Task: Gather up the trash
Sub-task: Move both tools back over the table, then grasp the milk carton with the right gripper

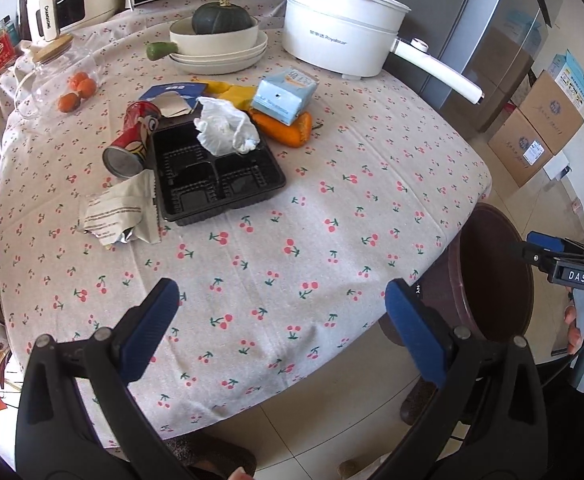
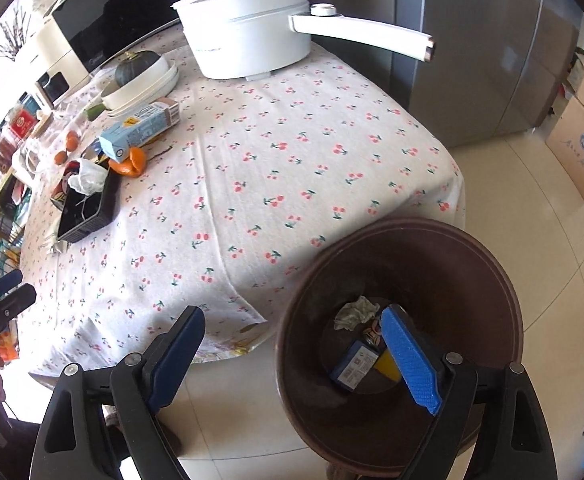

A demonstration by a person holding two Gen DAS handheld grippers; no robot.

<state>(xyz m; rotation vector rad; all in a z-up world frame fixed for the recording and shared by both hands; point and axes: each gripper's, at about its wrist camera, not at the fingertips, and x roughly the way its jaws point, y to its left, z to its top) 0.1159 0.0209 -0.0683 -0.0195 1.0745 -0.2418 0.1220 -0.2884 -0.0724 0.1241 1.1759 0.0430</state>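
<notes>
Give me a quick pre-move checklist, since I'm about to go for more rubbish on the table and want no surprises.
1. Left gripper open and holding nothing: ok.
2. Right gripper open, holding nothing, over the bin: ok.
3. Bin has room; only a crumpled paper and small boxes at the bottom: ok.
4. Tissue lies exposed on the black tray: ok.
5. Can free to lift: not ok, it leans against the tray.
6. Blue carton empty: cannot tell.
</notes>
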